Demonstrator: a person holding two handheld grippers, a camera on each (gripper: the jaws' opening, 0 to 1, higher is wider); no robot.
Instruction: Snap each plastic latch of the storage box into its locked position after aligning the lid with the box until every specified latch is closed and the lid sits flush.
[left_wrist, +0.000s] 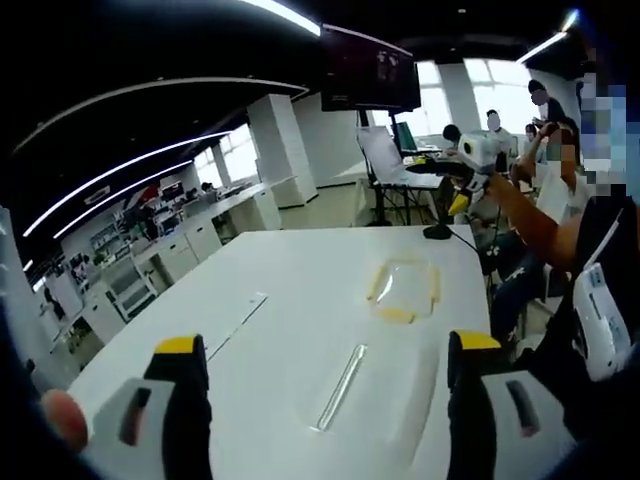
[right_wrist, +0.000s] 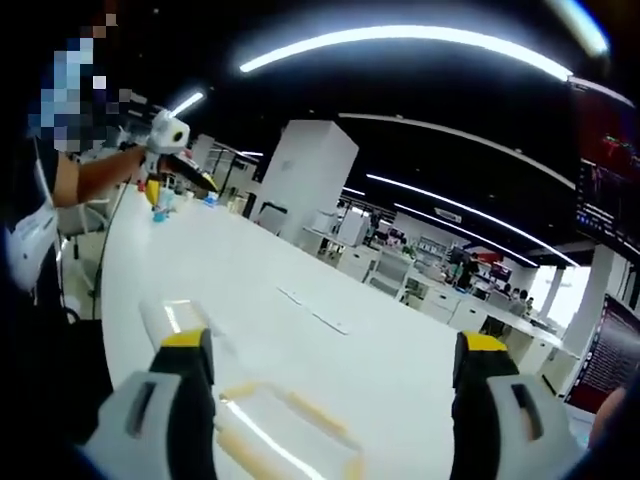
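A clear plastic storage box (left_wrist: 404, 291) with yellow latches lies on the white table (left_wrist: 300, 270), a little beyond my left gripper (left_wrist: 326, 343) and to its right. That gripper is open, with nothing between its yellow-tipped jaws. A clear flat piece with a raised ridge (left_wrist: 343, 388), perhaps the lid, lies just under the jaws. In the right gripper view the clear box (right_wrist: 287, 428) with pale yellow latches sits low between the jaws of my right gripper (right_wrist: 332, 345), which is open and holds nothing. Another clear piece (right_wrist: 172, 316) lies to the left of its left jaw.
A person (left_wrist: 560, 240) stands at the table's right end with another gripper (left_wrist: 478, 158) raised; the same person (right_wrist: 60, 190) is at the left in the right gripper view. A black stand (left_wrist: 437, 232) sits at the far edge, a monitor (left_wrist: 370, 68) behind. Thin flat strips (left_wrist: 240, 318) lie on the table.
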